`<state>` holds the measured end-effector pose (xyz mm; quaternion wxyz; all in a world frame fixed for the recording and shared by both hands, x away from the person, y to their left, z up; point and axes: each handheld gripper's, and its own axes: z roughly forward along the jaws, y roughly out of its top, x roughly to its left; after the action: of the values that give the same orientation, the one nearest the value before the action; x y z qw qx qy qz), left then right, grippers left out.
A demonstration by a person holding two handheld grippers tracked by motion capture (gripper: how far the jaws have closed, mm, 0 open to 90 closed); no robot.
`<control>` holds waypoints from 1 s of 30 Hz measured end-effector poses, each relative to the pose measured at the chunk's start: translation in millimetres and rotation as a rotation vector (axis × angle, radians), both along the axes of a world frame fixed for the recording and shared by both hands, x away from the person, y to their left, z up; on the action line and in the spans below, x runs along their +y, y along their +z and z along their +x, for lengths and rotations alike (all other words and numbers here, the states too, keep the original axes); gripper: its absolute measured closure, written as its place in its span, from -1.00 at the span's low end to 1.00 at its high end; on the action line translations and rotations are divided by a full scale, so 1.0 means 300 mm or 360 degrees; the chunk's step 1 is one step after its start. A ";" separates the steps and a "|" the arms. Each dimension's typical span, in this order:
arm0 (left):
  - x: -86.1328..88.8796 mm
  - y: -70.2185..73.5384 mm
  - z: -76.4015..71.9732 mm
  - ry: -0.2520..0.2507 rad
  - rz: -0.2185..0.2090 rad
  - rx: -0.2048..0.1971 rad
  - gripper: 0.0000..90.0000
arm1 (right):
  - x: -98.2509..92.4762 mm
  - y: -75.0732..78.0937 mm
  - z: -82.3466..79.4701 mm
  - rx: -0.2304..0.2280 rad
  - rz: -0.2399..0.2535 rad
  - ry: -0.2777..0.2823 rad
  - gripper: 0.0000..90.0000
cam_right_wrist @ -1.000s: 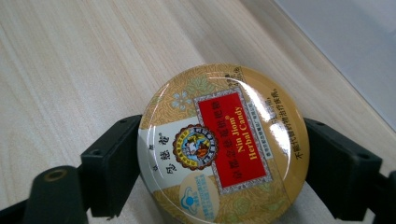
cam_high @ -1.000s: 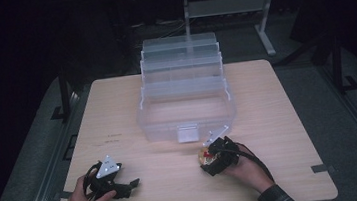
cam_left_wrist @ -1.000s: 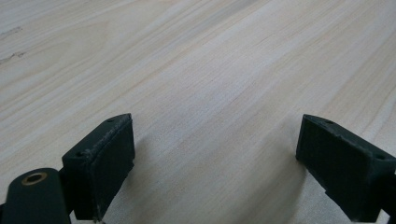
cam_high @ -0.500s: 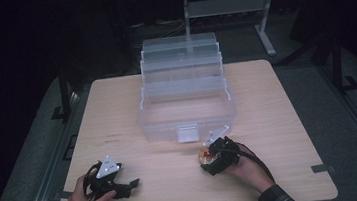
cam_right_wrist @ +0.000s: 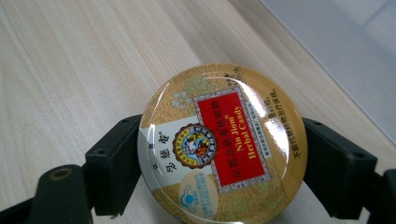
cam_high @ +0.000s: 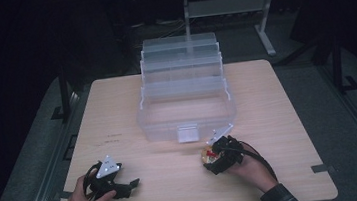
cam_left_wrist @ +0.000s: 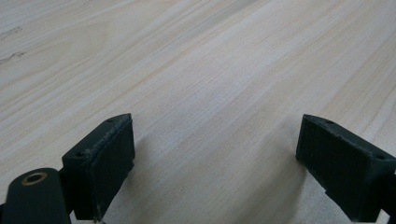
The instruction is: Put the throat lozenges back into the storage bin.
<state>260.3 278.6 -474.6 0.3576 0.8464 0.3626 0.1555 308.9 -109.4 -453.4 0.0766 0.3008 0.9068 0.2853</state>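
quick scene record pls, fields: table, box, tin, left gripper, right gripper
table: light wood top, dark floor around it
box: clear plastic tiered box, opened, at the table's middle toward the far side
tin: round gold candy tin with red label, lying flat on the table, in front of the box toward the right
left gripper: fingers wide apart, nothing between them, low over bare table
right gripper: shut on the tin, one finger at each side of its rim
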 end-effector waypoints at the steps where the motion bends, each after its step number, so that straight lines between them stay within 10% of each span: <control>1: 0.000 0.000 0.000 0.0000 0.0000 0.0000 -0.76 | -0.002 0.002 -0.001 0.0003 0.0001 0.0002 -0.57; 30: 0.000 0.000 0.000 0.0000 0.0001 0.0000 -0.76 | -0.094 0.045 -0.024 -0.0022 0.0017 -0.0069 -0.57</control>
<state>260.3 278.6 -474.6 0.3575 0.8465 0.3625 0.1556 301.6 -137.6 -439.8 0.0875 0.3187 0.8980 0.2904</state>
